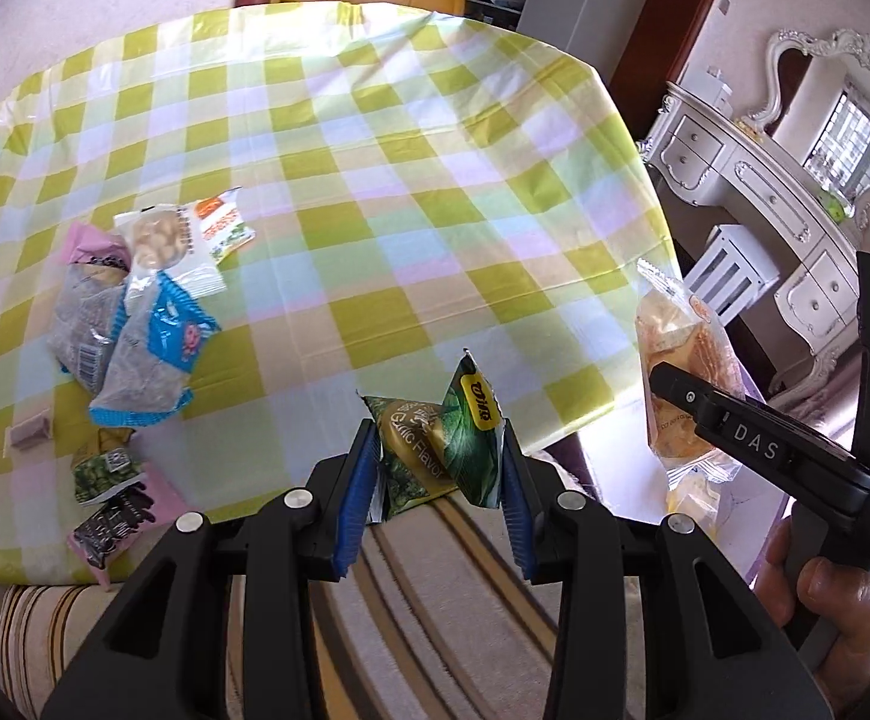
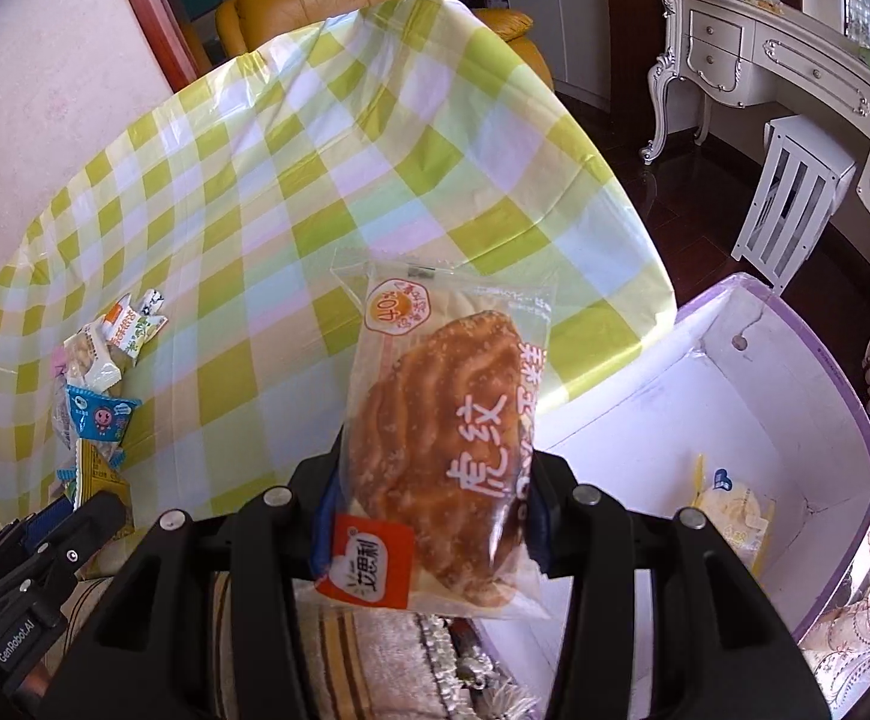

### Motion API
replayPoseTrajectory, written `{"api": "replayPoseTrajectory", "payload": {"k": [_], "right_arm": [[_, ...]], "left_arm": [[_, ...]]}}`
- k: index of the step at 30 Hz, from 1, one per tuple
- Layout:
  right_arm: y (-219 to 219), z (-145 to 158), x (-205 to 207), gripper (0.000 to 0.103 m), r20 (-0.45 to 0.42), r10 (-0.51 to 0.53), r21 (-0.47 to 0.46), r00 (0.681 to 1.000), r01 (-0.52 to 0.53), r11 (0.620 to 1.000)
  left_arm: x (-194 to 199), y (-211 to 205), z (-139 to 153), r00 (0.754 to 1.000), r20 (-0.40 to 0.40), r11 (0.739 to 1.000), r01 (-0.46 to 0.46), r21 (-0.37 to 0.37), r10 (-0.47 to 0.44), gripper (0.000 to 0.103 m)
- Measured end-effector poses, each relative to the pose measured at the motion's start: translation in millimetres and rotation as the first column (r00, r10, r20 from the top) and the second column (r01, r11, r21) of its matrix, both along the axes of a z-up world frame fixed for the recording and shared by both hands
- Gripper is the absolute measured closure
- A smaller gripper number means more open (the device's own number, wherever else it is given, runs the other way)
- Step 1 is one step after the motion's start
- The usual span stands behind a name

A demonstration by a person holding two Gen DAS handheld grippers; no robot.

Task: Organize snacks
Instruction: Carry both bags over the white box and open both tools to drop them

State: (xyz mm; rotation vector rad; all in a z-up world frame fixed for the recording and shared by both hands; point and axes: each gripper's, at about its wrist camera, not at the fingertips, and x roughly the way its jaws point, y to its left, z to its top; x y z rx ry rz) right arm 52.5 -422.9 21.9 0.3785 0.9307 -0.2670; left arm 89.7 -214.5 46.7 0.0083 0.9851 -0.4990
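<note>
Beyond the near right corner of the tabletop (image 2: 411, 138), over the striped rug rather than the checked cloth, both hands carry snacks toward the white box (image 2: 675, 420) standing beside that corner. The left gripper (image 1: 438, 468) has its fingers clenched on two small green packets (image 1: 435, 450), pinched together at their lower ends, with the tops leaning apart. The right gripper (image 2: 429, 516) is grasping a wrapped flat pastry (image 2: 441, 426) by its lower part, most of the bag standing free above the fingers. One risk, as I judge it, is the doubled green packets: slick foil held only by friction could let one slide out and fall to the rug. The pastry bag looks top-heavy and could swing or pivot in the fingers, and a harder squeeze might crush it. The two grippers are close together, so they may knock each other near the box. A heap of remaining snacks (image 1: 129, 324) lies near the tabletop's left edge.
</note>
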Motion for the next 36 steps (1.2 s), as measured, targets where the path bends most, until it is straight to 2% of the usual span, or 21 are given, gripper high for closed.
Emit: {"api": "replayPoseTrajectory", "payload": {"k": [7,15,20,22,23,24,28,36], "right_arm": [[-43.1,-12.9,-18.0,0.056,-0.025,-0.084,-0.017,0.996,0.083,0.996],[-78.2,-36.2,-30.7,0.056,-0.077,-0.161,-0.030,0.984,0.159,0.987],[-89.9,-39.8,-35.0,0.054,-0.088,-0.196,-0.044,0.977,0.193,0.980],[-93.2,-39.9,-36.7,0.052,-0.089,-0.214,-0.053,0.973,0.210,0.976],[-94.2,-39.3,-37.4,0.044,-0.088,-0.223,-0.063,0.971,0.218,0.974],[-94.7,-37.8,-38.4,0.041,-0.082,-0.226,-0.074,0.971,0.220,0.973],[-93.9,-32.4,-39.1,0.034,-0.069,-0.223,-0.087,0.972,0.217,0.972],[-85.5,-28.4,-36.3,0.029,-0.068,-0.210,-0.094,0.975,0.203,0.975]], "left_arm": [[-3.4,-60.8,-8.4,0.990,-0.032,0.991,0.137,0.003,-0.137,0.065],[-6.5,-122.0,-27.7,0.959,-0.104,0.964,0.265,0.012,-0.262,0.065],[-5.0,-148.2,-40.0,0.941,-0.146,0.951,0.309,0.001,-0.305,0.063],[-3.1,-154.1,-42.9,0.937,-0.160,0.950,0.313,-0.006,-0.310,0.055],[-2.1,-155.3,-43.6,0.938,-0.161,0.951,0.310,-0.007,-0.307,0.053],[-2.5,-155.5,-43.2,0.939,-0.160,0.951,0.308,-0.011,-0.305,0.050],[-1.9,-152.2,-42.1,0.942,-0.159,0.955,0.296,-0.015,-0.295,0.048],[-2.3,-140.5,-37.7,0.950,-0.151,0.962,0.273,-0.028,-0.274,0.048]]}}
